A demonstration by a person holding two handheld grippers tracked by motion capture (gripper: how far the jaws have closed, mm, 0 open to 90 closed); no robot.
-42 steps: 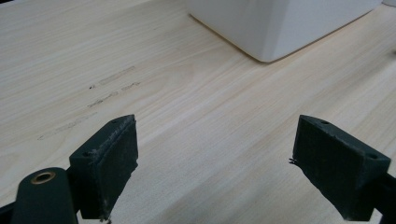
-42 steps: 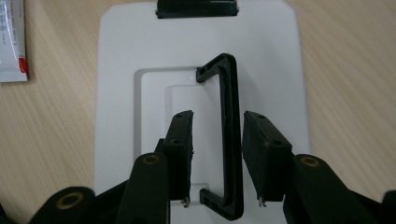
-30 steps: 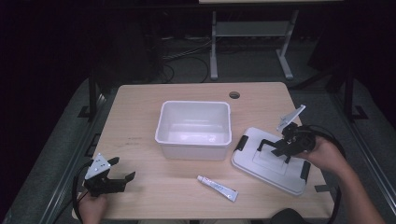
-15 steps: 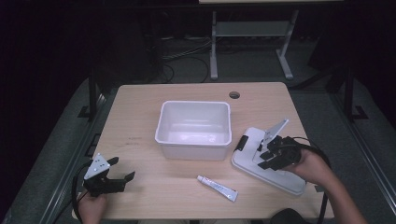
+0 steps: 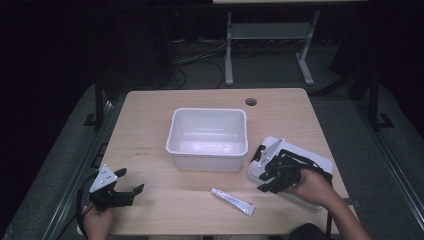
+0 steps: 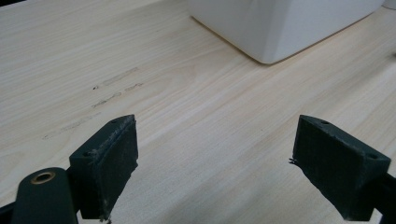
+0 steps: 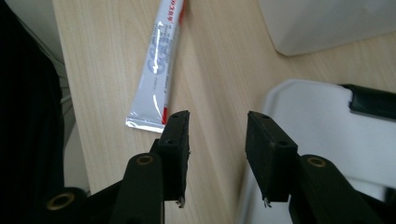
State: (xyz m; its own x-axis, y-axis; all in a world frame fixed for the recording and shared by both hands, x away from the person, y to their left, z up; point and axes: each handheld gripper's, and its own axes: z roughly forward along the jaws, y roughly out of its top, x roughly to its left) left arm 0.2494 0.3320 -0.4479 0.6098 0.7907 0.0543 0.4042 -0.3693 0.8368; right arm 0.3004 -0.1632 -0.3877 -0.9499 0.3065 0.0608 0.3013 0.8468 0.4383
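A white toothpaste tube (image 5: 232, 201) (image 7: 159, 60) lies on the wooden table (image 5: 150, 145) near its front edge. My right gripper (image 5: 261, 182) (image 7: 218, 119) hovers over the left rim of a white lid (image 5: 320, 162) (image 7: 322, 121), just right of the tube's crimped end. It is open, its jaws have just been opening a little, and nothing is between them. My left gripper (image 5: 131, 181) (image 6: 217, 128) rests at the front left corner, wide open over bare wood. An empty white bin (image 5: 209, 137) (image 6: 280, 23) stands mid-table.
The lid carries black latches (image 7: 373, 100) at its ends. A cable hole (image 5: 251, 102) sits at the table's far edge. Bare wood lies between the left gripper and the tube. The table's front edge is close to both hands.
The right gripper has moved left and toward the front edge, from over the lid's middle to its left rim near the tube. The left gripper has kept still.
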